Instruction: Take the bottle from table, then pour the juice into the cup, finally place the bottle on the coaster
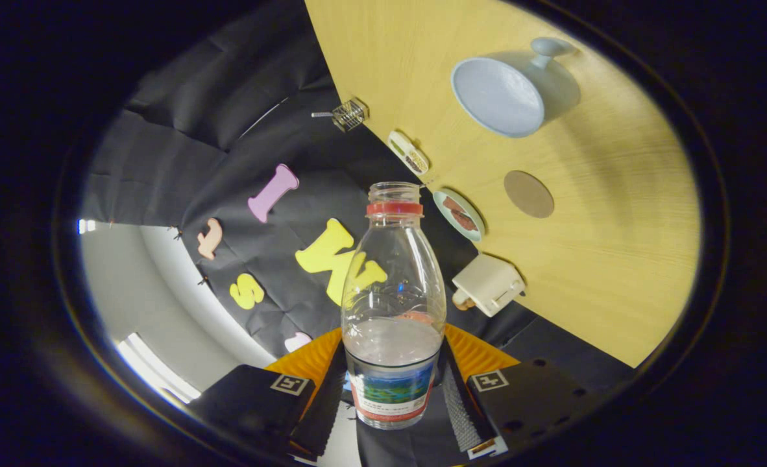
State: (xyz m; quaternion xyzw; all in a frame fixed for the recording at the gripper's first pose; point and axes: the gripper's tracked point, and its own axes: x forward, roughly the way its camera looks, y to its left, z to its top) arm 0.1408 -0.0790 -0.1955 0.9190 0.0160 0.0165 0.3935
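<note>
A: Grip status?

B: Gripper (pixel 393 395) has both fingers clamped on the bottle (pixel 393 305), 1 pad per side at the label band. Bottle sits between the fingers, neck pointing away from the camera.

A: Cap?

B: Off. Mouth is open, red ring just under it. Clear liquid fills the lower part (level line sits above the label).

A: Orientation?

B: View is rolled hard: the table (pixel 617 259) looks near vertical beside the bottle, so bottle and gripper are tilted well off the tabletop. Bottle is clear of the table, not touching it.

A: Targets?

B: Cup (pixel 500 96), pale blue, stands on the table well beyond the bottle mouth. Round brown coaster (pixel 529 194) lies flat between the cup and the bottle. Both apart from the bottle.

A: Other stuff?

B: Small plate (pixel 459 215) and a white box (pixel 488 284) near the table edge, just beside the bottle.
</note>
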